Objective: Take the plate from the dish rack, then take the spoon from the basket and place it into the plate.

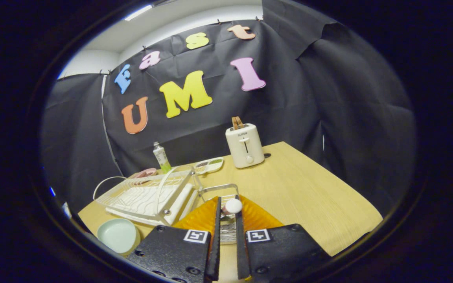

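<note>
My gripper [228,201] is narrowed on the spoon [233,205], whose rounded white end sits between the fingertips with both fingers against it. Below, in the gap between the fingers, I see the wire basket [227,232], which hangs on the right end of the white dish rack [148,196]. The orange ribbed plate [199,217] lies on the table under the fingers, showing on both sides of them. The rest of the spoon is hidden by the fingers.
A pale green bowl [118,235] sits near the table's front edge, left of the fingers. Beyond the rack stand a bottle [161,156], a pink dish [146,173], a small divided tray [209,165] and a cream toaster [245,145]. The wooden table [309,196] stretches to the right.
</note>
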Demonstrator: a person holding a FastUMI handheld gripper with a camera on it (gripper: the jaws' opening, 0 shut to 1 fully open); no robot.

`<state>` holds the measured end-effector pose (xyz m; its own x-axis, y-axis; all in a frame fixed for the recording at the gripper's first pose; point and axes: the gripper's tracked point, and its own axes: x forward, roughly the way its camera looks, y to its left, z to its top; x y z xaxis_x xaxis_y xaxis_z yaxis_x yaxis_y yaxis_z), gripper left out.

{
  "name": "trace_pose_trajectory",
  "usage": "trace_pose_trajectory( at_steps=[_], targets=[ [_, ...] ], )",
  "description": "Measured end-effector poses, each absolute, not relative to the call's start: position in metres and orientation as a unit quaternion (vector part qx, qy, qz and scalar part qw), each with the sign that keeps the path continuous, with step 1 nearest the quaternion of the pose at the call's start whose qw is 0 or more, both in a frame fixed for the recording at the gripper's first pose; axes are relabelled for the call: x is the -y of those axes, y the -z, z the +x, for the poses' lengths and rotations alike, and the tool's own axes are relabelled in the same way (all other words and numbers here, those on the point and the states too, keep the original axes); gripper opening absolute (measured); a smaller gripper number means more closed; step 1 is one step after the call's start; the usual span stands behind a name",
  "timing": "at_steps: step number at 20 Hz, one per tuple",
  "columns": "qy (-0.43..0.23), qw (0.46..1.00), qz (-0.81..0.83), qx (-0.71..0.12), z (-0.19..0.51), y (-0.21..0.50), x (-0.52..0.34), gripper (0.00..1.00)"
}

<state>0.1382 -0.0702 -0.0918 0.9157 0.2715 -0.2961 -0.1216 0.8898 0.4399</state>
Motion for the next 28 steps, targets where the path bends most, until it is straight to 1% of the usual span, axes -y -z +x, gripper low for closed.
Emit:
trace_pose_trajectory(
  at_steps=[2,3,7,11,14,17,21,24,28],
  targets=[
    [-0.108,0.955,0.199,-0.191,0.141,0.089,0.068,0.15],
    [-0.108,0.955,0.193,-0.196,0.142,0.085,0.067,0.14],
    [-0.096,0.962,0.168,-0.195,0.136,0.065,0.065,0.12],
    [-0.079,0.974,0.131,-0.169,0.113,0.024,0.071,0.12],
    [-0.086,0.977,0.116,-0.155,0.087,-0.013,0.06,0.12],
    [-0.121,0.976,0.096,-0.152,0.055,-0.037,0.03,0.12],
    [-0.21,0.958,0.077,-0.18,0.007,-0.043,-0.041,0.12],
    [-0.28,0.931,0.071,-0.222,-0.018,-0.024,-0.095,0.12],
    [-0.334,0.903,0.047,-0.265,-0.032,0.013,-0.149,0.12]
  ],
)
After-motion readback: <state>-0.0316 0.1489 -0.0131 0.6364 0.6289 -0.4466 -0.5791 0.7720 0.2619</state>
